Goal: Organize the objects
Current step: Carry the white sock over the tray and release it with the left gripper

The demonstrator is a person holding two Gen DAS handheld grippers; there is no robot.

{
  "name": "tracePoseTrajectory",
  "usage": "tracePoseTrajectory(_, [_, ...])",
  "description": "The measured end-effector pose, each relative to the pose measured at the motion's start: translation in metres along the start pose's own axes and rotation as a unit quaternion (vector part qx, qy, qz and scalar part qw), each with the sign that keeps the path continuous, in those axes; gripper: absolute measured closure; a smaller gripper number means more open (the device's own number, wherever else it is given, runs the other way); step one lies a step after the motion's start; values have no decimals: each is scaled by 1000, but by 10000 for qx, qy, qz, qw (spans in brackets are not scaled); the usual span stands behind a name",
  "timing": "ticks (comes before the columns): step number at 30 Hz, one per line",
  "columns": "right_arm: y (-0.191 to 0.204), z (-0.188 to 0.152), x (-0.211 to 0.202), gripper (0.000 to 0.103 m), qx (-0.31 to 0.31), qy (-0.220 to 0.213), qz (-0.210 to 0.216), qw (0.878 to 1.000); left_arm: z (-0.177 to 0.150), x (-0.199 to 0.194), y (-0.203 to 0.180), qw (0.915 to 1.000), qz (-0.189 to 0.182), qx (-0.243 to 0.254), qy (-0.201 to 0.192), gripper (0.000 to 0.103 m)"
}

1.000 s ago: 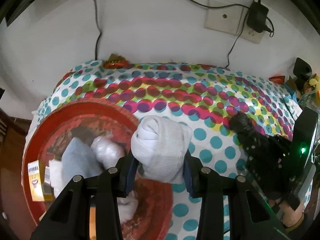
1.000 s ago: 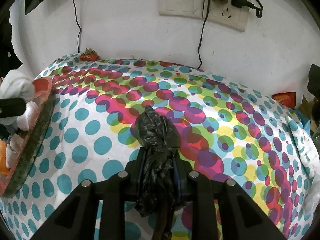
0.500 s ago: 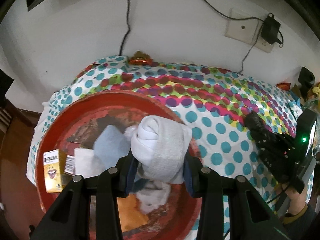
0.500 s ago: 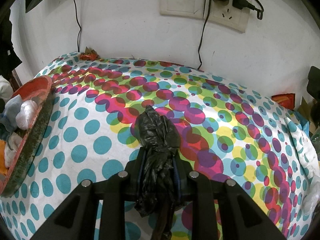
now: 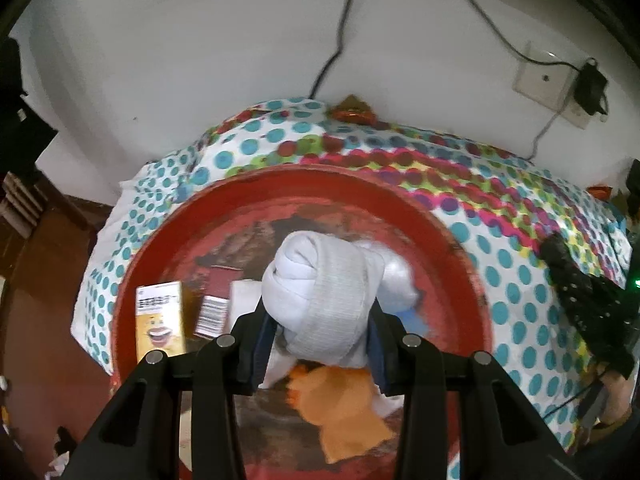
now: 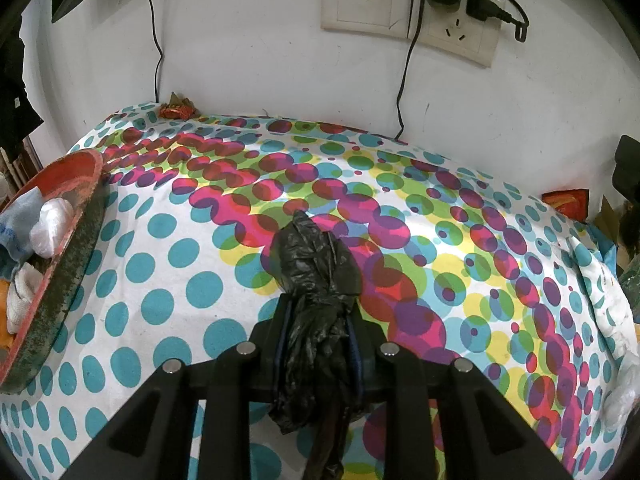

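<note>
My left gripper point(image 5: 318, 322) is shut on a rolled white sock point(image 5: 324, 300) and holds it above the middle of a round red tray point(image 5: 452, 240). In the tray lie a yellow box point(image 5: 160, 320), a barcoded packet point(image 5: 214, 312), white plastic, a blue cloth and an orange cloth point(image 5: 344, 412). My right gripper point(image 6: 318, 322) is shut on a crumpled black plastic bag point(image 6: 316, 280) over the dotted tablecloth point(image 6: 168, 248). The same bag point(image 5: 576, 280) shows at the right edge of the left wrist view. The tray's rim point(image 6: 76, 232) stands at the left of the right wrist view.
The table stands against a white wall with sockets point(image 6: 408, 4) and hanging cables point(image 6: 156, 32). A red-orange wrapper point(image 6: 176, 110) lies at the table's back edge, another point(image 6: 568, 202) at the far right. Brown floor point(image 5: 44, 280) shows left of the table.
My left gripper has carried the sock leftwards from the tray's right rim to over its middle. In the right wrist view the sock has left the frame; the right gripper and bag stayed put.
</note>
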State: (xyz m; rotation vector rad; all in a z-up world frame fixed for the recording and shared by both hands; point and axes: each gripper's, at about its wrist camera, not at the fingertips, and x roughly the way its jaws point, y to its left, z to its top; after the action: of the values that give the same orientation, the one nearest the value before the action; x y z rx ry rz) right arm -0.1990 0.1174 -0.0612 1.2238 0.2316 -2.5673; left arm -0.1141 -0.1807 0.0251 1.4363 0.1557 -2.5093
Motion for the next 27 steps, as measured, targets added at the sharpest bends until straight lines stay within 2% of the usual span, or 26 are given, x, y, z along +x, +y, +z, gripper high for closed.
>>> tracePoseTrajectory(13, [2, 0, 0, 77, -5, 1, -11, 10000, 3, 26, 51, 9988, 94, -433, 187, 65])
tracePoseTrajectory(24, [2, 3, -1, 77, -11, 4, -32, 10000, 5, 48, 70, 9975, 190, -600, 311, 65])
tracePoseTrajectory(27, [3, 3, -1, 77, -15, 5, -39, 10000, 5, 51, 71, 9974, 233, -597, 327, 61])
